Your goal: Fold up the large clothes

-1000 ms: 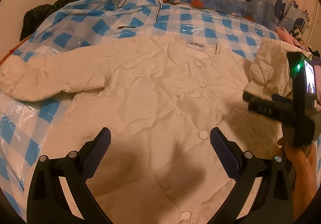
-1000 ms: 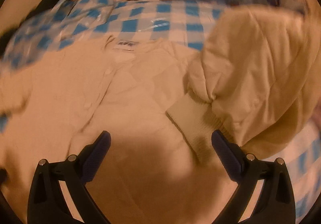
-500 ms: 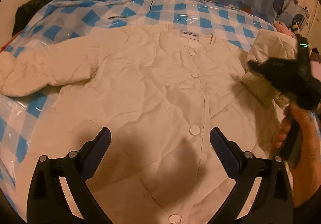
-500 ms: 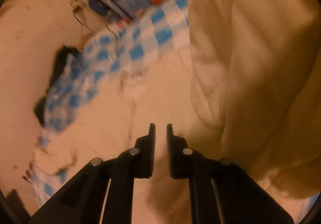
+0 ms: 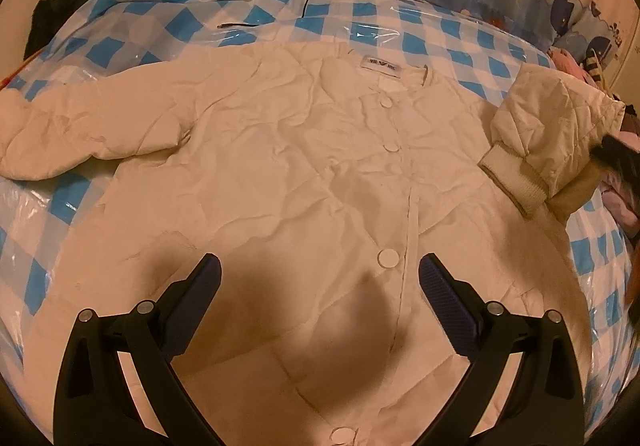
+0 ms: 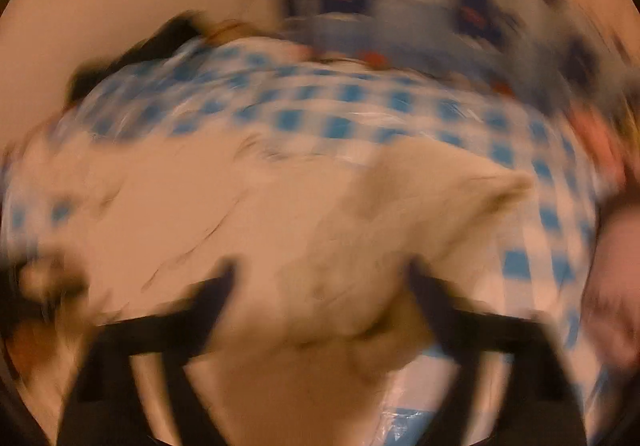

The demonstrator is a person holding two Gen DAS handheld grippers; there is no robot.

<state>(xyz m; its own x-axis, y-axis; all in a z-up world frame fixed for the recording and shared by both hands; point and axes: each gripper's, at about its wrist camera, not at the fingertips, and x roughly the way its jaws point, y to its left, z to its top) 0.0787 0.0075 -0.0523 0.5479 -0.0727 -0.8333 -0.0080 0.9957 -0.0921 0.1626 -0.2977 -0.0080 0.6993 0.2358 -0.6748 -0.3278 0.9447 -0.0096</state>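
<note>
Jacket [image 5: 288, 174]: cream, quilted, snap-fronted, lying face-up and buttoned on the bed, over a blue-and-white checked plastic cover [image 5: 328, 18]. Collar label [image 5: 379, 67] at 12 o'clock of the garment; hem toward 6 o'clock, under your left claw.

Left sleeve [image 5: 84, 134]: stretched flat toward 9 o'clock, cuff past the frame edge.

Right sleeve [image 5: 560, 134]: bunched at 3 o'clock, ribbed cuff [image 5: 516, 178] doubled back onto the jacket's shoulder edge. Not yet laid flat across the chest, by my reading.

Left claw [image 5: 320, 286]: wide apart, holding nothing, hovering above the lower front, near a snap [image 5: 389, 258].

Right claw [image 6: 320, 286]: view badly smeared by motion; fingers look spread, with a hump of cream fabric lying between and ahead of them. No firm pinch is visible.

Step in hand, as judged: folding the right sleeve inward.

Handling notes for you:
- Take the sleeve near the cuff, where the ribbing gives a firm bite; the puffy quilting will likely slip out of a shallow pinch.
- Carry it toward 9 o'clock across the chest, low over the fabric, and set it down flat rather than dropping it in a heap.
- Press your free left claw on the front placket, so the slick cover does not let the body slide.
- Slow the right hand; the blur suggests haste.
</note>
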